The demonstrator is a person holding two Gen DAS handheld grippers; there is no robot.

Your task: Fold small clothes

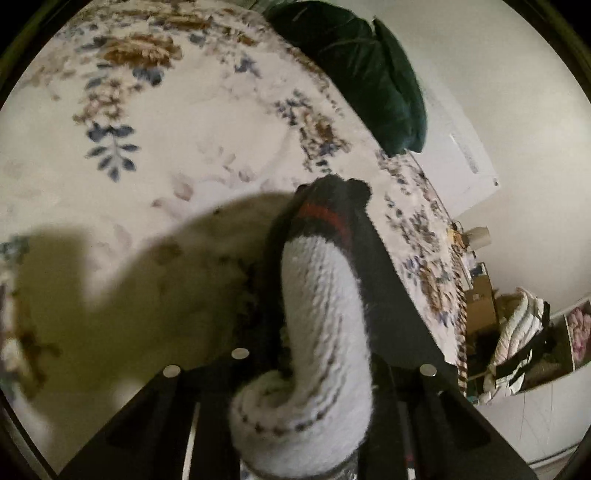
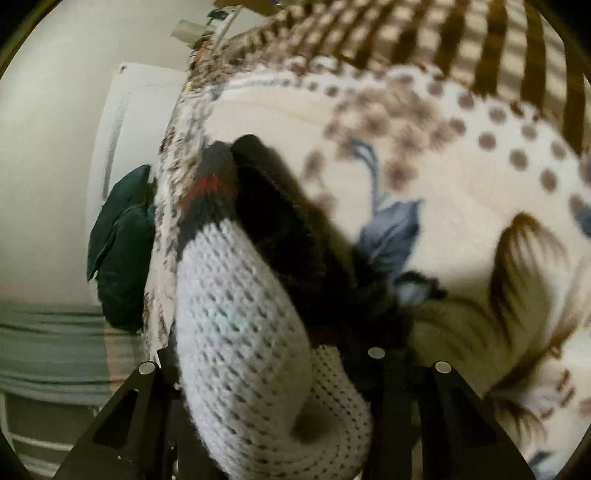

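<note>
A white knitted sock with a dark cuff and a red stripe fills the lower middle of both views. In the left wrist view the sock [image 1: 321,325] runs up between the black fingers of my left gripper [image 1: 325,280], which is shut on it above the floral bedspread [image 1: 166,155]. In the right wrist view the sock [image 2: 243,332] lies between the fingers of my right gripper [image 2: 266,354], which is shut on it. The fingertips of both grippers are hidden by the sock.
A dark green pillow [image 1: 373,74] lies at the bed's far edge, also in the right wrist view [image 2: 122,240]. A white wall and cluttered boxes and clothes [image 1: 517,332] stand beyond the bed. A brown checked blanket [image 2: 461,33] lies at the top.
</note>
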